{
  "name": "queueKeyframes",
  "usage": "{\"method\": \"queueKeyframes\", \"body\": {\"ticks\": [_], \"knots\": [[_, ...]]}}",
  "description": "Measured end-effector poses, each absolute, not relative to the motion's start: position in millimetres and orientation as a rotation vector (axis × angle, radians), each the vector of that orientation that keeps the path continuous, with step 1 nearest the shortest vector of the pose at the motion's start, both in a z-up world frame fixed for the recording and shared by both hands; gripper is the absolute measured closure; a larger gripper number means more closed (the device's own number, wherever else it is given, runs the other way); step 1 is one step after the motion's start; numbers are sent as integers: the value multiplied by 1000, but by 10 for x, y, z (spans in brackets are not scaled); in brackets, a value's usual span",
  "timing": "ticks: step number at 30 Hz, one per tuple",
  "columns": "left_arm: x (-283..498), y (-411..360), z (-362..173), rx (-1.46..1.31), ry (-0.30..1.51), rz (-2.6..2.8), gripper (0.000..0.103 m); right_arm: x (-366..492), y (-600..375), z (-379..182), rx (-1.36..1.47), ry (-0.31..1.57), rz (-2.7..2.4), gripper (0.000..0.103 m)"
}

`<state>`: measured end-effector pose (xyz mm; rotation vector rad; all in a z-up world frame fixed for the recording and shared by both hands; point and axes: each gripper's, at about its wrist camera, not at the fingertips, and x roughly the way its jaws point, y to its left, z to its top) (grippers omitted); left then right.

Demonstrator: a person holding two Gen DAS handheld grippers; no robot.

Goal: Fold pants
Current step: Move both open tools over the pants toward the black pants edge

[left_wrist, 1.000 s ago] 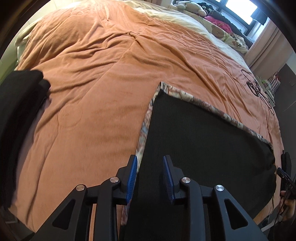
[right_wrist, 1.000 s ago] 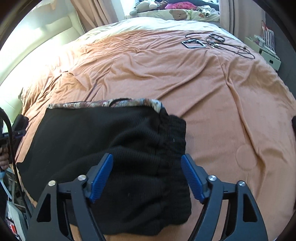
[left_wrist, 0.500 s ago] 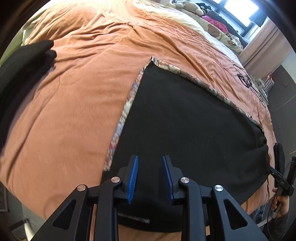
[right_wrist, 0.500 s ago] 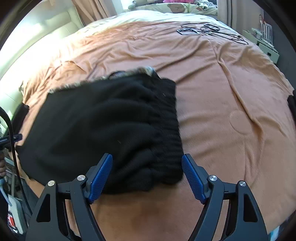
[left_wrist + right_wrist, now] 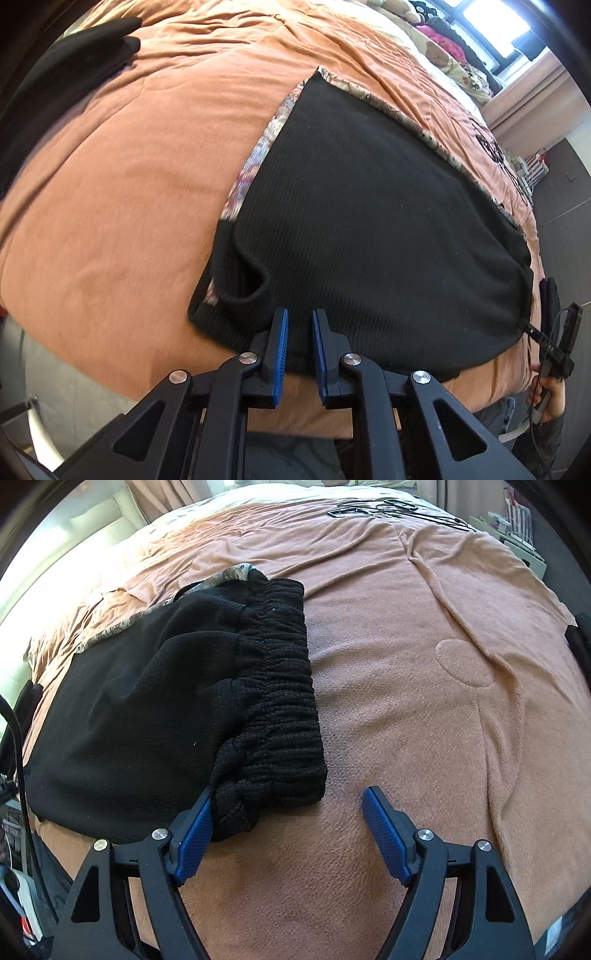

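Note:
Black ribbed pants (image 5: 369,221) with a floral patterned lining along the edges lie folded flat on the orange bedspread (image 5: 129,166). In the right wrist view the pants (image 5: 147,701) show their gathered elastic waistband (image 5: 277,686) nearest me. My left gripper (image 5: 298,325) sits at the pants' near hem, jaws a narrow gap apart with no cloth between them. My right gripper (image 5: 286,801) is wide open over the waistband corner, its left finger (image 5: 195,830) touching the cloth, its right finger over bare bedspread.
Another black garment (image 5: 66,74) lies at the bed's far left. Cables and glasses (image 5: 388,509) lie at the far end of the bed. Stuffed toys and pillows (image 5: 443,55) sit by the window. The bed's near edge is just below both grippers.
Both grippers have drawn back toward the bed's near edge. The pants' near hem now lies ahead of the left fingers, with a small curl at its left corner.

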<state>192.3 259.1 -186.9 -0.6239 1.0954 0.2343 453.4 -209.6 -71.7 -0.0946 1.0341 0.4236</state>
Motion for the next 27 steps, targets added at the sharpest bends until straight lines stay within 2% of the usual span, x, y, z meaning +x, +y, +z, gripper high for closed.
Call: {"method": "queueKeyframes", "body": {"ticks": [12,15,17,27], "knots": [[1536,2810,-1674,-733,1000,263,86,4133,-2093,-330,-59,902,472,27],[1448,2824,-1726,-796,991,258,76,4044,-2086,-264,-49,881,494,27],[1433,2831,-1757,-836,979,249,59,3994,-2050,-223,-51,870,508,27],[1513,2922,-1872,-935,925,286,57,3960,-1767,-228,-41,863,593,27]]}}
